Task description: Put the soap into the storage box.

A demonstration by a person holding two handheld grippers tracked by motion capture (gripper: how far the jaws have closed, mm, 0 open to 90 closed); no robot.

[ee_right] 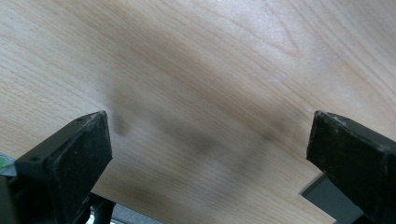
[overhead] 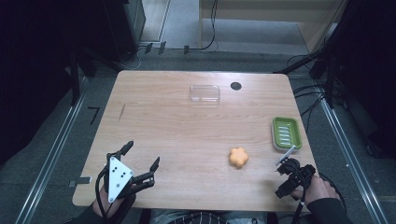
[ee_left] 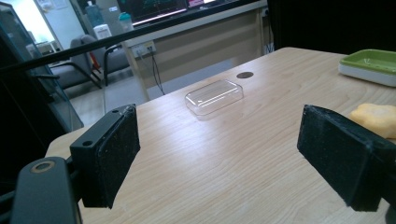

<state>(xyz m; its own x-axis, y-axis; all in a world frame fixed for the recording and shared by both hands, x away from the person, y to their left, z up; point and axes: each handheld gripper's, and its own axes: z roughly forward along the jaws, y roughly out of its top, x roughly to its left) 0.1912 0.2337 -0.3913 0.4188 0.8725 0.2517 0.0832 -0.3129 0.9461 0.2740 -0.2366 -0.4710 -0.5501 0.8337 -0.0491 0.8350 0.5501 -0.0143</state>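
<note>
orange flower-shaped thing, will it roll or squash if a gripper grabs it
The orange flower-shaped thing lies flat and lobed on the table, so it probably won't roll. Its soft, rounded look suggests it may give under the pads.

The high view looked forward and down from above the near edge, taking in the whole table (overhead: 187, 130). The left gripper view sat low, facing across the tabletop toward the clear lid (ee_left: 214, 96) (also seen from above). The right gripper view pointed down at wood, very close.
</note>
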